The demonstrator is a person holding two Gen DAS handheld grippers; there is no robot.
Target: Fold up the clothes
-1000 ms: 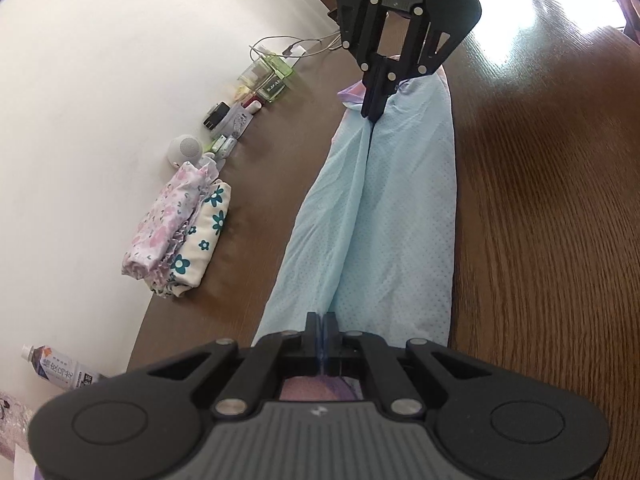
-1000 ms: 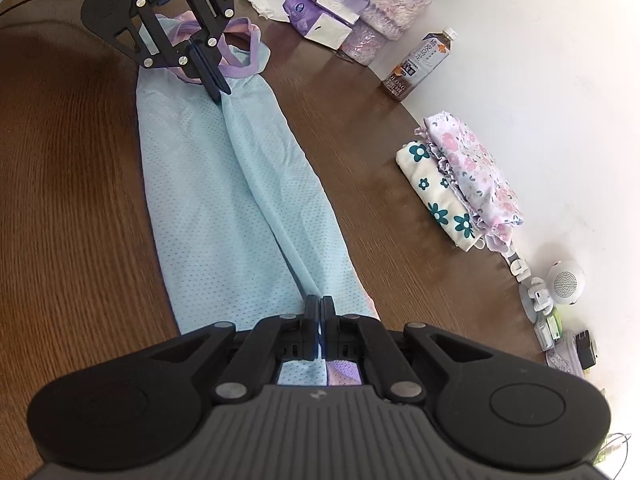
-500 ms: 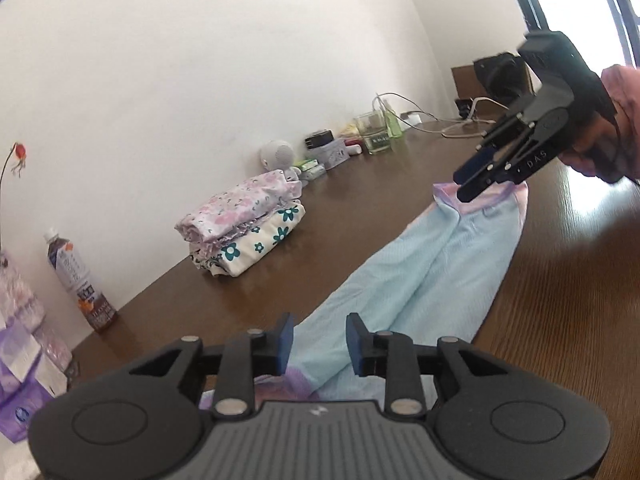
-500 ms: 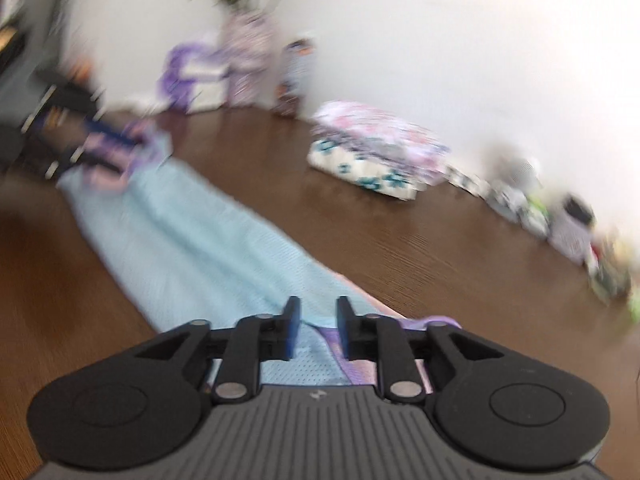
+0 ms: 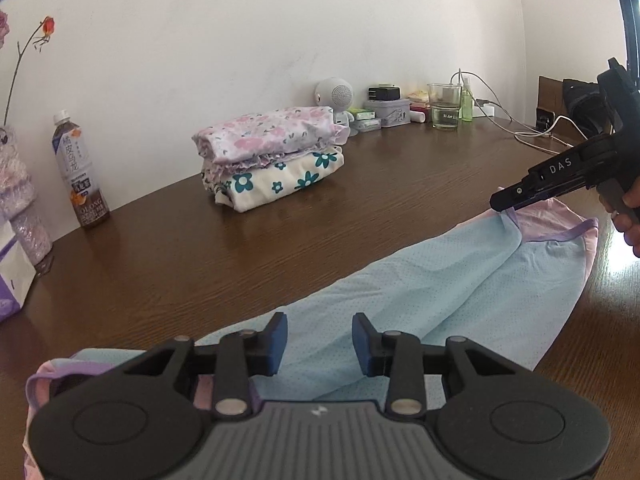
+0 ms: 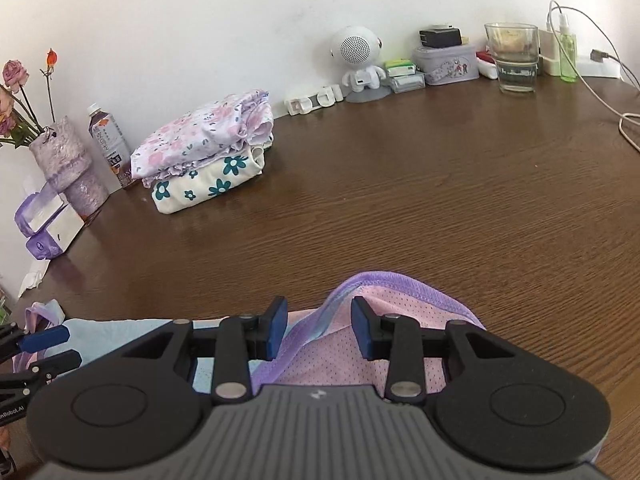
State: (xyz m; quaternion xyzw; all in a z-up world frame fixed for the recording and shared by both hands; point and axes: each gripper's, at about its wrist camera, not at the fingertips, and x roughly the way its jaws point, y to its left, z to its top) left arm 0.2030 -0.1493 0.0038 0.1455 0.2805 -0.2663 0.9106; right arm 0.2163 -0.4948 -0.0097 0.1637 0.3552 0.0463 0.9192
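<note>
A long light-blue garment (image 5: 420, 296) with pink lining and purple trim lies flat on the brown table (image 5: 360, 208), folded lengthways into a strip. In the left wrist view my left gripper (image 5: 320, 344) is open just above one end of it, with nothing between the fingers. My right gripper (image 6: 319, 328) is open over the other end, the pink and purple part (image 6: 384, 300). That gripper (image 5: 504, 200) also shows side-on at the far right of the left wrist view, tip touching the cloth, held by a hand (image 5: 628, 216). The left gripper (image 6: 56, 348) appears at the left edge of the right wrist view.
A stack of two folded floral garments (image 5: 272, 156) sits near the wall. A tea bottle (image 5: 80, 176), a vase (image 6: 68, 160) and tissue packs (image 6: 44, 228) stand at the left. A white speaker figure (image 6: 358, 64), a tin, a glass (image 6: 514, 60) and cables (image 6: 616, 96) line the back right.
Both grippers were shut on the garment's two ends a second ago. They have opened and let go, and both now tilt up towards the wall.
</note>
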